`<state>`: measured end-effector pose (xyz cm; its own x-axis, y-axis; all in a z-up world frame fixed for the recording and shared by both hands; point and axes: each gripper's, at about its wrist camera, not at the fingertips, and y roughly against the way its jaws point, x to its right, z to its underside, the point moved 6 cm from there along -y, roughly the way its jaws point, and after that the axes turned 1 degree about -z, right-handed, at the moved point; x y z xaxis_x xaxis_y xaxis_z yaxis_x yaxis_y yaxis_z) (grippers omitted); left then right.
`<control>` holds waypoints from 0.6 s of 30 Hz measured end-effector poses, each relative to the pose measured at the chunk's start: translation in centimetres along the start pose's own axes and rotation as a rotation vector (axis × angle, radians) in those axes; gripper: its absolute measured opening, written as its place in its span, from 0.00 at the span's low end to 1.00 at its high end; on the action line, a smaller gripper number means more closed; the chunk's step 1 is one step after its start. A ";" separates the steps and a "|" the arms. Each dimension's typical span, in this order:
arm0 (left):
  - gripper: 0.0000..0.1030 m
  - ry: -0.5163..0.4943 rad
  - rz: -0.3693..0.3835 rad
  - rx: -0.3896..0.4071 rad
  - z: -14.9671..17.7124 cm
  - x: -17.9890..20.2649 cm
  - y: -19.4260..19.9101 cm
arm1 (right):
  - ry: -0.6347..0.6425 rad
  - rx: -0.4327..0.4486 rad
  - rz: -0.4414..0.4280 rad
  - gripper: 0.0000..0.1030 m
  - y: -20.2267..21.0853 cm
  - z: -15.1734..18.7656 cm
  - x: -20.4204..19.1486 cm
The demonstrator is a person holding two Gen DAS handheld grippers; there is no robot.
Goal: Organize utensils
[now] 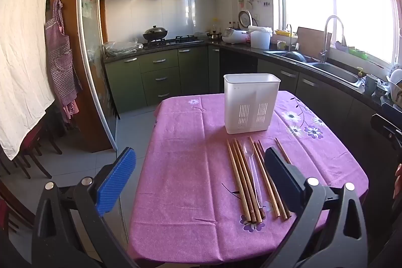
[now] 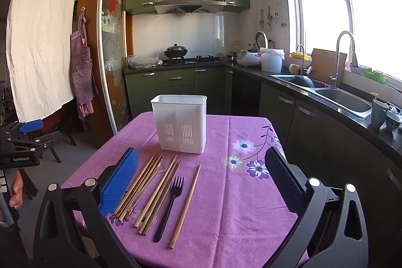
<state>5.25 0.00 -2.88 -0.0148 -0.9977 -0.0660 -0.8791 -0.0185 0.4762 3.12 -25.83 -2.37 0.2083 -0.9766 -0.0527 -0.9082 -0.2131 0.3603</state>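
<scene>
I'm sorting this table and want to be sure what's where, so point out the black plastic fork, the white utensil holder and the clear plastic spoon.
black plastic fork [image 2: 167, 207]: right wrist view, middle of its handle.
white utensil holder [image 2: 179, 117]: right wrist view, front wall above the slots.
clear plastic spoon [image 1: 247, 149]: left wrist view, on its bowl.

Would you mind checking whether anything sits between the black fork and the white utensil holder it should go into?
Nothing visible does. The black fork lies on the pink tablecloth among wooden chopsticks, and the cloth between its tines and the white utensil holder is bare. The right tongs hover open above.
</scene>
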 end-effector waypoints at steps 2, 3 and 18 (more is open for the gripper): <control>0.94 0.000 0.003 -0.017 0.1 0.0 -0.1 | -0.001 0.000 0.000 0.96 0.0 0.0 0.0; 0.94 0.000 0.003 -0.017 0.1 0.0 -0.1 | -0.001 -0.002 -0.001 0.96 0.0 0.0 0.0; 0.94 -0.001 0.002 -0.020 0.1 0.0 -0.1 | 0.002 -0.013 -0.004 0.96 -0.3 0.2 -0.2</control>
<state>5.30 0.00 -3.02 -0.0168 -0.9977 -0.0664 -0.8694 -0.0182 0.4938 3.28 -25.55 -2.70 0.2123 -0.9758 -0.0521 -0.9028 -0.2163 0.3718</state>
